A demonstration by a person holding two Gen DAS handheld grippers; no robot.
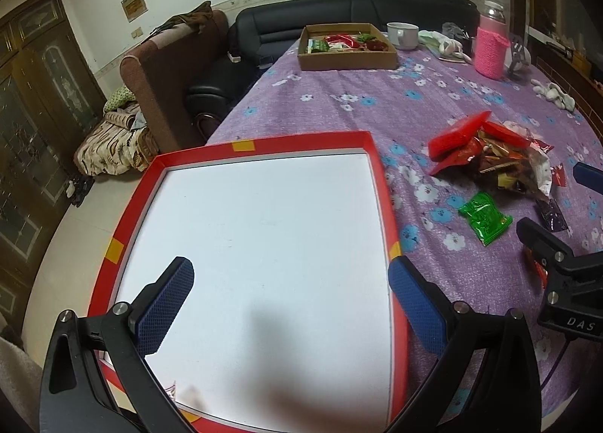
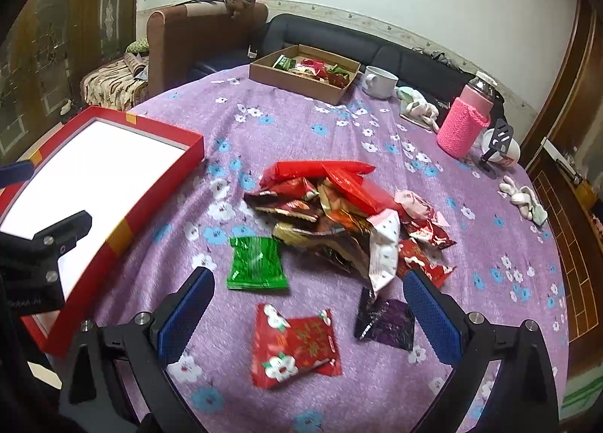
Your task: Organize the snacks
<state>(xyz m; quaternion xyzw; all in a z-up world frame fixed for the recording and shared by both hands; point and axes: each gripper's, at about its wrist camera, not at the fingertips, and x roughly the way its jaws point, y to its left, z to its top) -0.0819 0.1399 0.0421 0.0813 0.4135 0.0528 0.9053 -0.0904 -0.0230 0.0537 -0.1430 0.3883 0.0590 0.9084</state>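
Observation:
A red box with a white floor (image 1: pixel 264 244) lies empty at the table's left; it also shows in the right wrist view (image 2: pixel 166 165). My left gripper (image 1: pixel 290 289) is open above it, holding nothing. A pile of snack packets (image 2: pixel 339 214) lies mid-table, also seen in the left wrist view (image 1: pixel 493 161). A green packet (image 2: pixel 256 263) lies beside it. My right gripper (image 2: pixel 309 293) is open and empty, low over a red flowered packet (image 2: pixel 294 346) and a dark purple packet (image 2: pixel 384 323).
A brown cardboard tray (image 2: pixel 301 84) with several snacks stands at the far side. A white cup (image 2: pixel 378 82), a pink knitted bottle (image 2: pixel 465 124), soft toys (image 2: pixel 524 201) and a small stand (image 2: pixel 499 143) sit at the back right. Sofas stand behind the purple flowered cloth (image 2: pixel 301 139).

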